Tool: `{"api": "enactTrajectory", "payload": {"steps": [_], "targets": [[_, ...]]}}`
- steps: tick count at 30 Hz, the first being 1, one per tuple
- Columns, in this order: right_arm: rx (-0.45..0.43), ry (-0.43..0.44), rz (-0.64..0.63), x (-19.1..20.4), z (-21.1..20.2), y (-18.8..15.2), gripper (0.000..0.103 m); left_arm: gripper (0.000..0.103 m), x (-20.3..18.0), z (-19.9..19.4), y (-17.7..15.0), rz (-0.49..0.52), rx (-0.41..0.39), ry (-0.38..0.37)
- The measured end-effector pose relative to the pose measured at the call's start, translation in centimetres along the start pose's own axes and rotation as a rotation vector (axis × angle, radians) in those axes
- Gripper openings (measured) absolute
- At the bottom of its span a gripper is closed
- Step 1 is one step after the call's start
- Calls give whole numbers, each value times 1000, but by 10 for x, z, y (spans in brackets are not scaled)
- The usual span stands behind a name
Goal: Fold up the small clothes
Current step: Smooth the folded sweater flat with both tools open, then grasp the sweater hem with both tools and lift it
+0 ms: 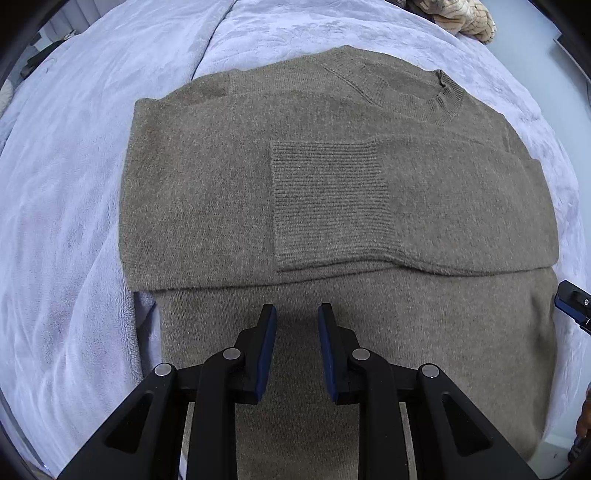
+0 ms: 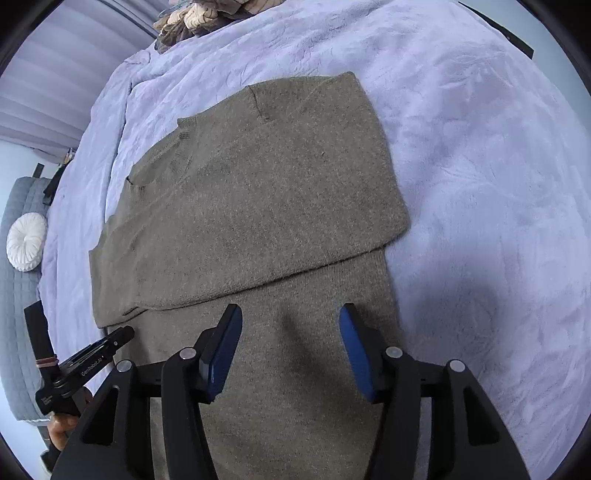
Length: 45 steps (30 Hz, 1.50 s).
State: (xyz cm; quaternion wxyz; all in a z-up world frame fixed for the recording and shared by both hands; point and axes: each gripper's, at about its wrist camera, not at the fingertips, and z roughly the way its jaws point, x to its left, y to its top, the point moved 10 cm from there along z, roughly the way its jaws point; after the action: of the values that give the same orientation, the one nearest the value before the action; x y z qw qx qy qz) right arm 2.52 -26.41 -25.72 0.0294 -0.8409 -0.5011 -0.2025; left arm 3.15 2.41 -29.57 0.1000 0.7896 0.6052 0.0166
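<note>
Nearest me, my left gripper (image 1: 297, 314) is hovering over the lower body of the sweater (image 1: 332, 184), its blue-padded fingers (image 1: 267, 343) standing a narrow gap apart and pinching nothing, fuzzy knit showing between them. My right gripper (image 2: 291, 317) is hanging over the same hem end, its fingers (image 2: 354, 347) spread wide and empty. The sweater is lying flat on the bed (image 2: 480, 184), a soft grey-brown knit, both sleeves folded across the chest. I'm seeing the ribbed cuff (image 1: 328, 206) resting as a neat rectangle on the middle, and the ribbed round collar (image 1: 447, 96) beyond it. Underneath, the plush lavender blanket is rumpling into shallow creases. Far off, a tan cable-knit item (image 1: 465, 18) is sitting at the bed's edge, and a round white pleated cushion (image 2: 26, 242) rests on a grey quilted seat.
</note>
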Motion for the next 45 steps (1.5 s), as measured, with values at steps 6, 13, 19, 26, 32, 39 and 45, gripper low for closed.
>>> {"api": "enactTrajectory", "payload": {"steps": [6, 13, 19, 26, 32, 39, 45], "targets": [[9, 6, 14, 8, -2, -17, 66, 25, -6, -6, -11, 31, 19, -4], [18, 12, 20, 27, -15, -46, 75, 103, -11, -34, -16, 62, -26, -7], [24, -2, 36, 40, -28, -70, 79, 103, -11, -43, -37, 108, -5, -16], [45, 3, 36, 48, -39, -90, 90, 103, 13, -61, -59, 41, 3, -19], [107, 39, -19, 39, -48, -104, 93, 103, 37, -59, -105, -93, 76, -30], [154, 56, 12, -15, -66, -121, 93, 103, 30, -67, -166, -153, 144, -59], [257, 81, 94, -67, -57, -159, 93, 103, 21, -59, -211, -202, 206, -127]]}}
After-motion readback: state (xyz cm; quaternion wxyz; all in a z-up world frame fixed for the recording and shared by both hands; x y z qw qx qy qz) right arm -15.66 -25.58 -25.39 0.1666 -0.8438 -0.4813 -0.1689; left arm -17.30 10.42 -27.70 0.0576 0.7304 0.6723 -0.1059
